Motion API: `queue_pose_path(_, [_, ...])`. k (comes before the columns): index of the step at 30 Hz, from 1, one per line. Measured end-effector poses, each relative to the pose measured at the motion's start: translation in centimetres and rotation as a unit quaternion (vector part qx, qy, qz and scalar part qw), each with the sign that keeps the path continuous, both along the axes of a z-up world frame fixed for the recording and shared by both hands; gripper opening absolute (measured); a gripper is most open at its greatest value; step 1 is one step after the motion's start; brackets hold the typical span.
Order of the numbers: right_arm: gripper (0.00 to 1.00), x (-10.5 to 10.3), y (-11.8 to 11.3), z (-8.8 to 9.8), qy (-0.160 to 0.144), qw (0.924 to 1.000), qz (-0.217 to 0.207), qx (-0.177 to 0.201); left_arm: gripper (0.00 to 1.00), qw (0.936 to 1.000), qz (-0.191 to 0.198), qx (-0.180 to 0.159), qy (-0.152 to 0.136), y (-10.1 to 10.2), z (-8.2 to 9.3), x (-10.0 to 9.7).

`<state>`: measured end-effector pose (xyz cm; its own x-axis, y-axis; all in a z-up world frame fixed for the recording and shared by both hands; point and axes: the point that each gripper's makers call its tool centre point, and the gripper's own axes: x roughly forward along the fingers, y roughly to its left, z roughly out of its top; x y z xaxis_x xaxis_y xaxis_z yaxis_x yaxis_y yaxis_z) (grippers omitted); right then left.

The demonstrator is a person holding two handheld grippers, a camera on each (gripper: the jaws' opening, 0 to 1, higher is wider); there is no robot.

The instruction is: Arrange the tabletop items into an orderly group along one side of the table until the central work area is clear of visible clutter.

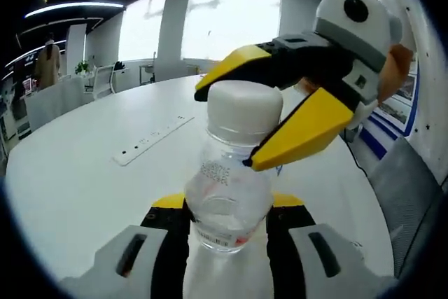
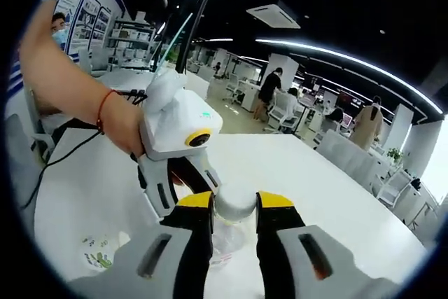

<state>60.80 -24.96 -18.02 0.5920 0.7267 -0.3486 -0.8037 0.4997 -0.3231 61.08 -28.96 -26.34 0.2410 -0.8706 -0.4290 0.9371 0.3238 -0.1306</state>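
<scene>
The clear plastic bottle (image 1: 227, 194) looks empty: judged light, thin-walled, easily crushed and slippery. Hold it low on the body or at the stiff white cap (image 1: 245, 110). It stands upright between the jaws of the left claw (image 1: 227, 218), which is closed against its lower body. The right claw (image 1: 280, 106) comes from above, its yellow jaws narrowly parted and closed around the cap. Beyond the bottle, a power strip (image 1: 150, 139) lies on the white counter (image 1: 70, 187).

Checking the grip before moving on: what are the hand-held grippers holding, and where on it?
Both hold the clear plastic bottle: the left hand-held gripper clamps its body, the right hand-held gripper closes on its white cap.
</scene>
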Motion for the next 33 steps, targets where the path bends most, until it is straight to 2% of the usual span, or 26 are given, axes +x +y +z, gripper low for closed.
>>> queue_pose_path(11, [0.21, -0.3, -0.3, -0.3, 0.009, 0.9999, -0.004, -0.008, 0.42, 1.0, -0.001, 0.003, 0.001, 0.1, -0.2, -0.4])
queue_pose_path(16, [0.22, -0.8, -0.4, -0.3, 0.003, 0.9999, 0.001, -0.015, 0.44, 1.0, -0.001, 0.005, 0.003, 0.0, -0.3, -0.6])
queue_pose_path(33, [0.22, -0.9, -1.0, -0.3, 0.005, 0.9996, -0.02, -0.019, 0.46, 0.9999, 0.008, 0.004, 0.005, 0.0, -0.1, -0.6])
